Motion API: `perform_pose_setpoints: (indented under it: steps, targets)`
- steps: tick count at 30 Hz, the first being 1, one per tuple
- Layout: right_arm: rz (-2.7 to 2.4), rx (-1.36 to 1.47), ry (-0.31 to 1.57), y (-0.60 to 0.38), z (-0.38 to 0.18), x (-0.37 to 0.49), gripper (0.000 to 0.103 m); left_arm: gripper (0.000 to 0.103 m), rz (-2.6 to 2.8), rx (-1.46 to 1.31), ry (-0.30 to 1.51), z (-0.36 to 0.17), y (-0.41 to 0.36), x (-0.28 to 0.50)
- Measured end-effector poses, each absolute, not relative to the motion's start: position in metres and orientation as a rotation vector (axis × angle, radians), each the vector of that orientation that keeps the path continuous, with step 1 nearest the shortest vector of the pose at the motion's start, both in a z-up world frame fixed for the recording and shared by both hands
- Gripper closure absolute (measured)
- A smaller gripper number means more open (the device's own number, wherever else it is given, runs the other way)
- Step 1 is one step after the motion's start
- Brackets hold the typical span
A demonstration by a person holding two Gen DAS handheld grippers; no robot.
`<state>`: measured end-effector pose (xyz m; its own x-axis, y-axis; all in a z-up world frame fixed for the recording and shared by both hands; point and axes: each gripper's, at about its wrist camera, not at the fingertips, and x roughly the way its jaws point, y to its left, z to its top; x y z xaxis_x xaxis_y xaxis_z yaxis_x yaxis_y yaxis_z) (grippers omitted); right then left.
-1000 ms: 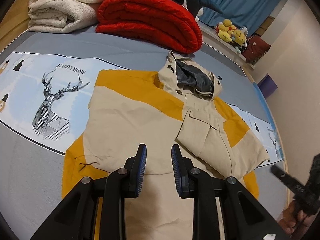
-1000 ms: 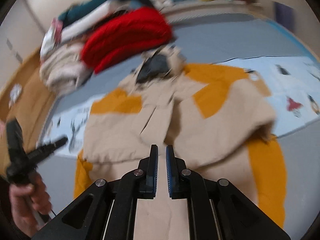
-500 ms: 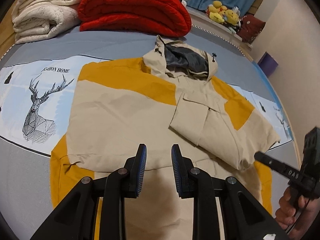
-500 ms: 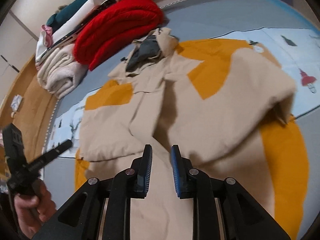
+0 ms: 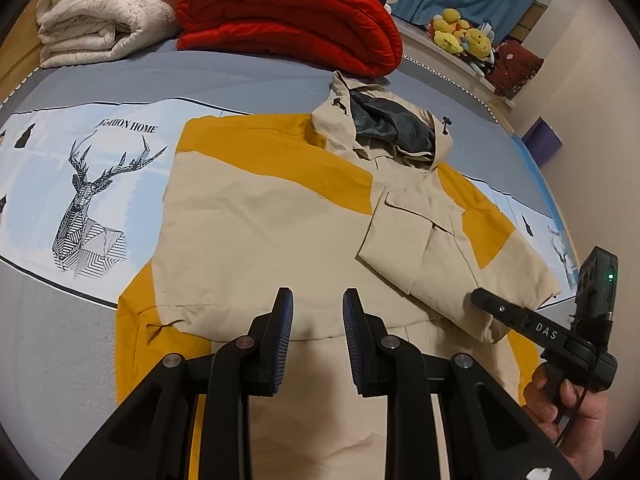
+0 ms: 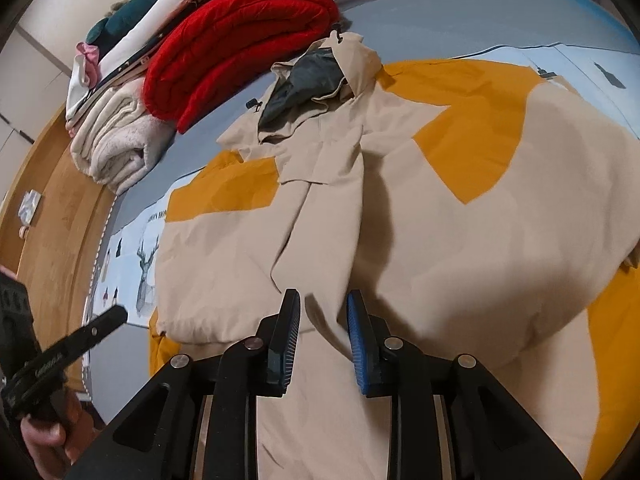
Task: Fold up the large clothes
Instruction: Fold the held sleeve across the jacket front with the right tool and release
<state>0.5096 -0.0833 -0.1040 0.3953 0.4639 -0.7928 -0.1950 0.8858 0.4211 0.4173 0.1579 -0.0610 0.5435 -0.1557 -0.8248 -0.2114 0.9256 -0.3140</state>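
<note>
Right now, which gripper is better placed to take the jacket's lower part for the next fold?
Probably the right gripper: its jaws have just been opening, empty, and beige jacket cloth lies close below them. The left gripper hovers higher.

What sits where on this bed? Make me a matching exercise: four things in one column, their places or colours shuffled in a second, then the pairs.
1. jacket
2. quilt
3. blanket
4. plush toys

A. red, folded, behind the hood
B. cream, folded, at the far left
C. beige and yellow, spread flat
D. yellow, on the far ledge

Pairs: 1-C, 2-A, 3-B, 4-D
</note>
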Motion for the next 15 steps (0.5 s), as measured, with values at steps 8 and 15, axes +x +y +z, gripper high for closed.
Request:
perform_pose_setpoints:
  steps: [8, 15]
  targets:
    - [0.661, 0.225, 0.996, -0.032, -0.087, 0.486, 0.077, 0.080, 0.041, -0.447, 1.004, -0.062, 0.172, 0.415]
    - [0.782, 0.133, 1.075, -0.001, -0.099, 0.465, 0.077, 0.078, -0.020, -0.526, 1.049, -0.074, 0.169, 0.418]
